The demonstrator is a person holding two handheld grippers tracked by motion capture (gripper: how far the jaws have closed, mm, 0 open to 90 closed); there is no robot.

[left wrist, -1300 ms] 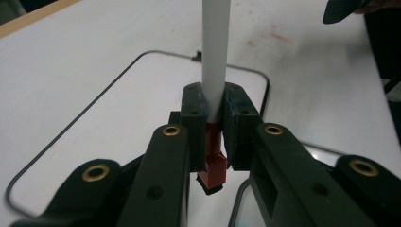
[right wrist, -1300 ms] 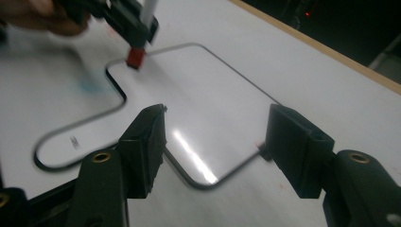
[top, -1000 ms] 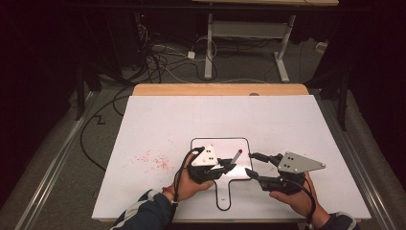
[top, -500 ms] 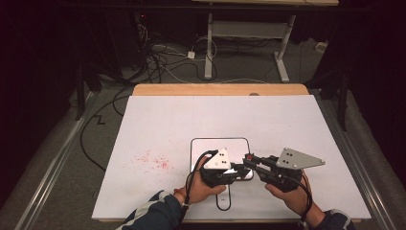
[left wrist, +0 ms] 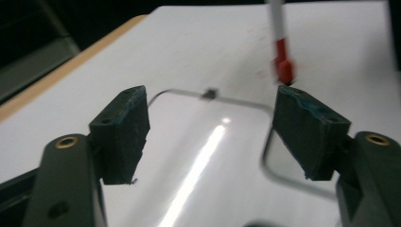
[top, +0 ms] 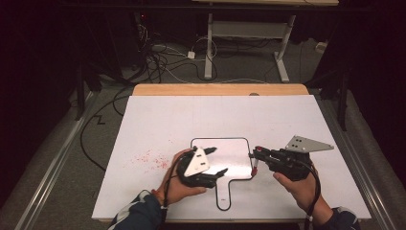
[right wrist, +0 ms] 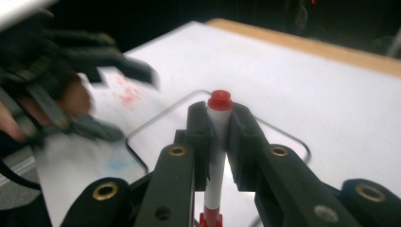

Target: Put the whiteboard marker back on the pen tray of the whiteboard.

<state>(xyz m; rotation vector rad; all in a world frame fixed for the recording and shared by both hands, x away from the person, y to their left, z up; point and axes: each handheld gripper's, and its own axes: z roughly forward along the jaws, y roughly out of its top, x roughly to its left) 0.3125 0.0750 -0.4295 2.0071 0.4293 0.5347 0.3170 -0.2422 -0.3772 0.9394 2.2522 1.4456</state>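
I read no lettering on the marker [right wrist: 219,142]. My right gripper [top: 257,154] now clamps it; my left gripper [top: 216,162], nine o'clock, has just opened empty.

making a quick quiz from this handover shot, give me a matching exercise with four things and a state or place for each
Things:
1. left gripper
2. right gripper
3. marker
4. small whiteboard

States or places:
a. lies flat on the white table sheet
b. clamped upright between two fingers
c. fingers apart, nothing between them
d. shut on a pen

Pairs: 1-c, 2-d, 3-b, 4-a
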